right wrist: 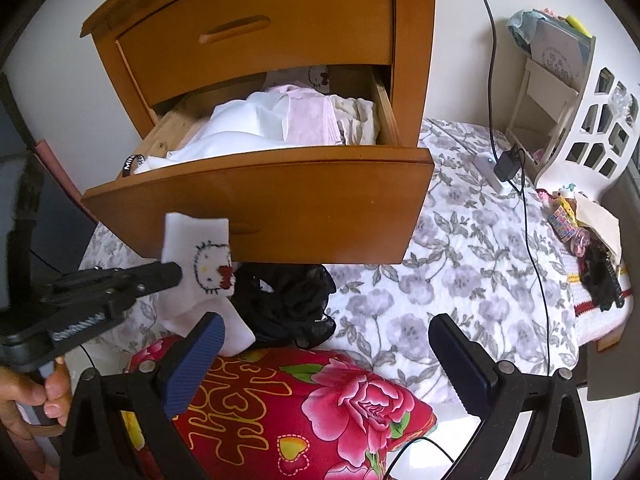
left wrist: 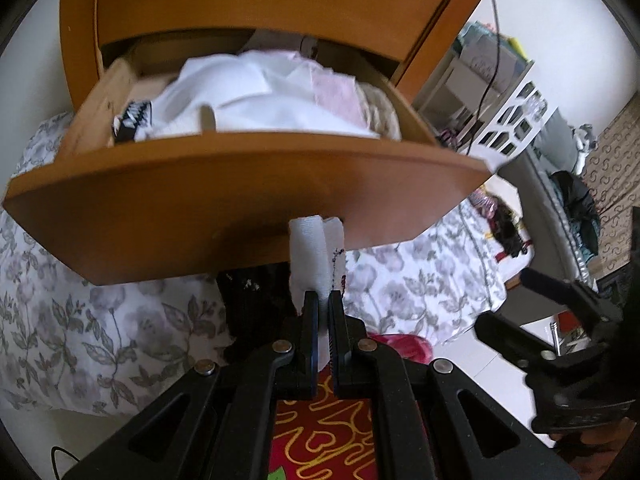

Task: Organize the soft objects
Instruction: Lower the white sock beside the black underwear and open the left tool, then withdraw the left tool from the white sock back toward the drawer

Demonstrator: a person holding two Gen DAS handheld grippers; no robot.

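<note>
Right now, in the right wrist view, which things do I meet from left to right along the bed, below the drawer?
left gripper → white cat-face sock → black lace garment → floral bedspread → black charger → white cut-out organizer

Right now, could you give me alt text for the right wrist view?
The left gripper holds a white cat-face sock below an open wooden drawer full of folded clothes. The right gripper is open above a red floral pillow.

Wooden nightstand (right wrist: 280, 32), white wall (right wrist: 460, 60), floral bedspread (right wrist: 472, 248).
</note>
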